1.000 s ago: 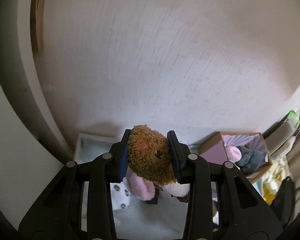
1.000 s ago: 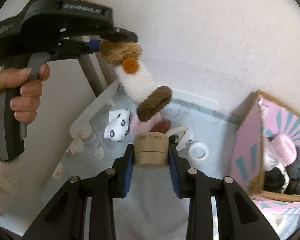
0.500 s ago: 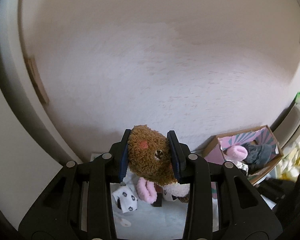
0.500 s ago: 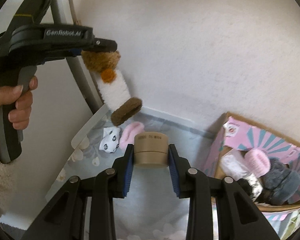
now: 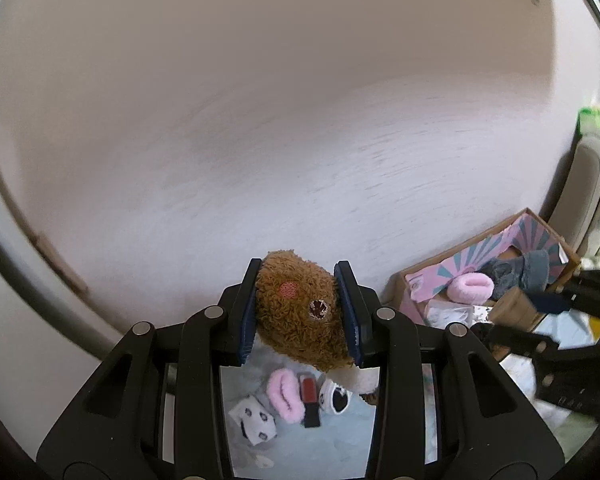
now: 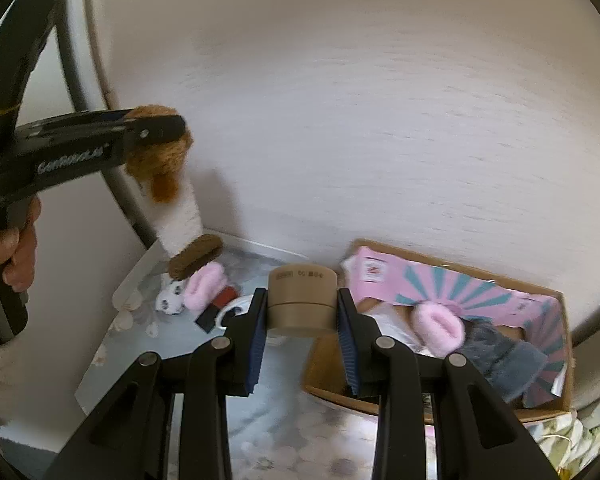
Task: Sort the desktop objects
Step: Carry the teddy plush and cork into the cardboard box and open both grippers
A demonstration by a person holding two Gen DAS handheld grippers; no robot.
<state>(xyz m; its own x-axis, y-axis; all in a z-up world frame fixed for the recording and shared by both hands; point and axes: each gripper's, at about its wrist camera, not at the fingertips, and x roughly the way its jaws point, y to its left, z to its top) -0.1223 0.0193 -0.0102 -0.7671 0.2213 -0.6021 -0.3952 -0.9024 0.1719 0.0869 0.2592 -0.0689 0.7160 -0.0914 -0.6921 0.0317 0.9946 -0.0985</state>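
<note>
My left gripper [image 5: 300, 312] is shut on a brown and white plush sock [image 5: 304, 316] and holds it high above the desk; it hangs down in the right wrist view [image 6: 168, 184]. My right gripper [image 6: 302, 320] is shut on a tan tape roll [image 6: 302, 300], which also shows in the left wrist view [image 5: 516, 308]. It hovers beside an open cardboard box [image 6: 556, 400] with a pink and teal lining. A pink fluffy sock [image 6: 438, 322] and a grey one [image 6: 508, 360] lie in the box.
On the desk mat [image 6: 148, 344] lie a pink fluffy sock [image 5: 284, 394], a white spotted sock [image 5: 254, 424], a red and black item [image 5: 310, 398] and a white tape ring [image 6: 236, 308]. A pale wall stands behind. A dark curved tube [image 6: 84, 76] rises at the left.
Both grippers have risen and moved right with their loads. The tape roll now sits near the box's left edge, and the plush sock hangs higher above the desk.
</note>
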